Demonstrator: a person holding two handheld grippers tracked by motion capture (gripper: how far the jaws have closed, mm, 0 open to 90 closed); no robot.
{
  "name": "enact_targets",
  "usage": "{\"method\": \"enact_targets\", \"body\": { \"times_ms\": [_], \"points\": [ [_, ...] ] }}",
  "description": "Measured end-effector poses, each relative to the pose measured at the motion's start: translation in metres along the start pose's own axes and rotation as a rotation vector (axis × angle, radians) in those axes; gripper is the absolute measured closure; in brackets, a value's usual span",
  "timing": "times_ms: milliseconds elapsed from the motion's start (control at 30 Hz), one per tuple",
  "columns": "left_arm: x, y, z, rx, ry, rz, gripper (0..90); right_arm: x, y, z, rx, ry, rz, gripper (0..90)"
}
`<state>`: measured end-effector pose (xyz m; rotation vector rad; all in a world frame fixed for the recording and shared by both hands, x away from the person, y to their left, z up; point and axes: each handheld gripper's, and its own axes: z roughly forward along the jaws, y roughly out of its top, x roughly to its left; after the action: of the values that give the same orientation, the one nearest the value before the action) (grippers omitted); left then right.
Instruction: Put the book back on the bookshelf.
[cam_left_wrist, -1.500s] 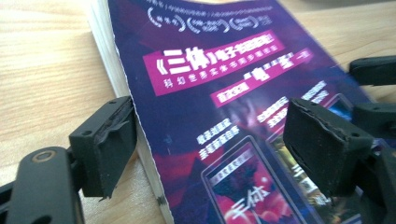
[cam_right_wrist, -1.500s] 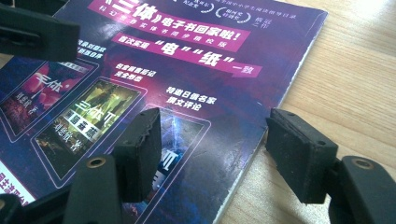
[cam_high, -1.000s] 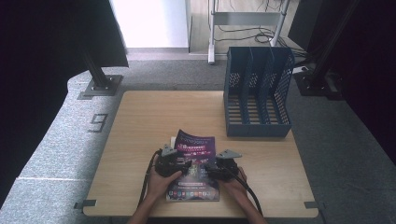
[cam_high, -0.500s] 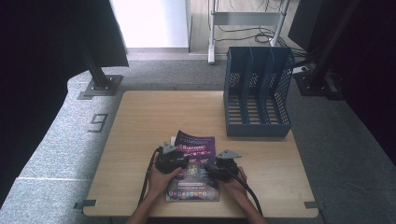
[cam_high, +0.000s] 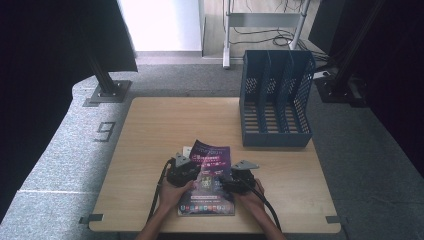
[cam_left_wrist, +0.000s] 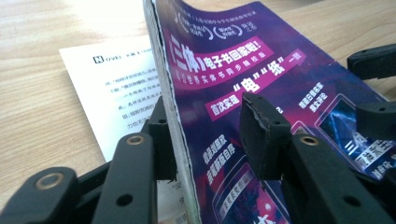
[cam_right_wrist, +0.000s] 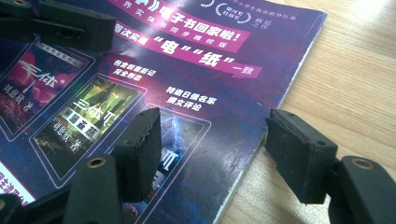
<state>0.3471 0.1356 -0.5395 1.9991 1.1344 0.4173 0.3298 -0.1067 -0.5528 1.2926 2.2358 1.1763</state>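
Magazine (cam_high: 210, 175) sits at the lower centre of the high view, on the near part of the table (cam_high: 150, 130), long axis running near edge to far edge, roughly toward the blue file rack (cam_high: 275, 105) at the upper right.

Left claw (cam_high: 192, 167) is on the magazine's left long edge. In the left gripper view that edge is lifted and stands between the jaws: the left jaw is tucked under and behind the raised cover, the right jaw sits on the printed face. Jaws have just been closing with the edge (cam_left_wrist: 177, 140) between them. The left pad (cam_left_wrist: 161, 135) looks to be touching the back; the right pad (cam_left_wrist: 259, 135) is close to the cover, but I can't tell if it presses yet. Not calling it clamped.

Right claw (cam_right_wrist: 215, 149) straddles the right long edge, jaws apart: one pad hangs over the cover, the other over bare wood. Nothing gripped; that edge lies flat on the table.

A loose white printed sheet (cam_left_wrist: 112, 88) lies under the lifted left side, sticking out toward the left of that frame.

Key relation: the spine-side edge is already inside the left claw, so the left closes first; the right has to get a pad under a flat edge. The rack is up and to the right, nearer the right hand. My read: the sheet risks being dragged along.
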Motion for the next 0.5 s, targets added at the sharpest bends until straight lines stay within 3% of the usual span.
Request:
{"method": "enact_targets", "body": {
  "times_ms": [267,500],
  "points": [
    [0.0002,0.0005,-0.0019,-0.026,-0.022,-0.003,71.7,-0.0003,0.0,0.0001,0.0,0.001,0.002,35.2],
    [-0.0017,-0.001,-0.004,-0.06,-0.017,0.021,78.2,0.0015,-0.0002,-0.0003,-0.005,-0.013,-0.011,34.7]
  ]
}}
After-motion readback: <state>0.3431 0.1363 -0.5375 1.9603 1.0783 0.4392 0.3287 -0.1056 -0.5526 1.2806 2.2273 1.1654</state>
